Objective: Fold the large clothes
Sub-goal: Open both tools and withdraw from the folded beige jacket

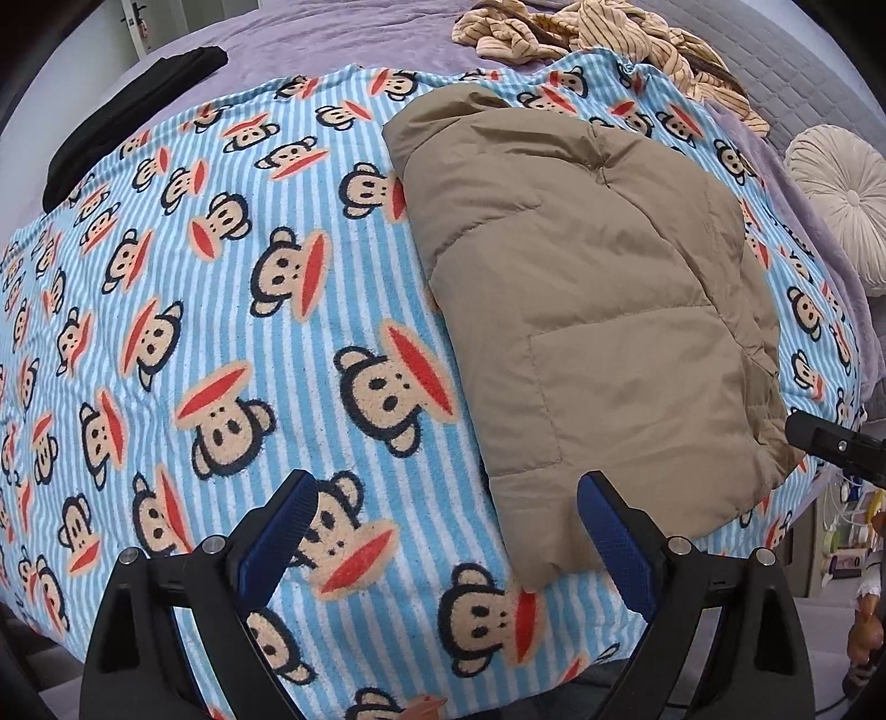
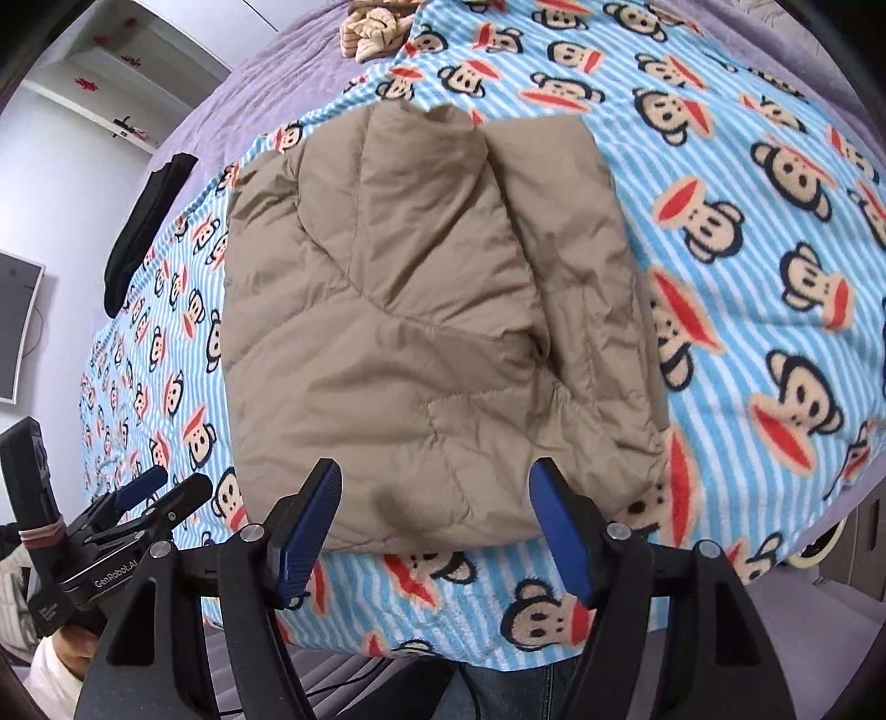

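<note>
Clearly, the tan puffer jacket (image 2: 421, 332) lay folded into a compact bundle on the monkey-print blanket (image 2: 747, 310), near the bed's front edge. Both the left gripper (image 1: 443, 531) and right gripper (image 2: 434, 526) stood wide apart, holding nothing. Judging by this, a good finish meant lifting straight off without snagging the hem, then pressing down any puffed edges.

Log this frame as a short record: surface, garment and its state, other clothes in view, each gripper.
surface: monkey-print blanket over a purple bedspread
garment: tan puffer jacket, folded into a compact bundle, lying free
other clothes: black garment and striped beige clothes toward the far edges
left gripper: open, empty, beside the jacket's near corner
right gripper: open, empty, above the jacket's near edge
</note>
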The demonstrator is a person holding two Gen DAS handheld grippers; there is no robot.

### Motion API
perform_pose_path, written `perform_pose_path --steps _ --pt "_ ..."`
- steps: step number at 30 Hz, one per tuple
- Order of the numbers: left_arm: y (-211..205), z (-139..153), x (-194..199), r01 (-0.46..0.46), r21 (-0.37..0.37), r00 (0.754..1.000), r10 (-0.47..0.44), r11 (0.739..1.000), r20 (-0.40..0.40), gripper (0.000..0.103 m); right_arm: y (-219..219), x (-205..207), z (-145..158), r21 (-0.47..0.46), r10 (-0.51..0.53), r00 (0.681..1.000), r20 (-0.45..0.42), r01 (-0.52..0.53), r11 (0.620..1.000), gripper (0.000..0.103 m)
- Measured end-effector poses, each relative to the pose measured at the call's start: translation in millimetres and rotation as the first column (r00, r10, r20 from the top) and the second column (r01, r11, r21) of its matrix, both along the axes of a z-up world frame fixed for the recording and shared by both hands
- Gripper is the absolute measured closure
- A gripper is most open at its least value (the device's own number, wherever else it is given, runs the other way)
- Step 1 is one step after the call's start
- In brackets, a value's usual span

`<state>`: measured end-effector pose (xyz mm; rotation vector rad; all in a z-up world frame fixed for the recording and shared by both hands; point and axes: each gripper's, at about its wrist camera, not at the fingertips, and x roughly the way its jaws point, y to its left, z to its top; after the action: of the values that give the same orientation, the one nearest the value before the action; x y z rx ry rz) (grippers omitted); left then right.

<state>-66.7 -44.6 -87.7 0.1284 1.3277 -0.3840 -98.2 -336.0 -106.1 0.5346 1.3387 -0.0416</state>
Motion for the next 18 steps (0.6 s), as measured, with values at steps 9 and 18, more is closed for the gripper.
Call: perform_pose_path --steps 9,18 --pt "-18.4 1.4 38.3 -0.075 -0.012 0.997 0.075 0.997 -0.023 0.008 -38.9 42.2 2.1 0.004 0.055 0.998 0.006 -0.055 0.998 0.02" --pt "-35.3 -21.4 79.5 -0.136 -0.115 0.986 0.123 0.984 -0.114 0.008 -80.1 77.6 -16.0 0.05 0.117 0.993 -0.01 -0.117 0.992 0.018"
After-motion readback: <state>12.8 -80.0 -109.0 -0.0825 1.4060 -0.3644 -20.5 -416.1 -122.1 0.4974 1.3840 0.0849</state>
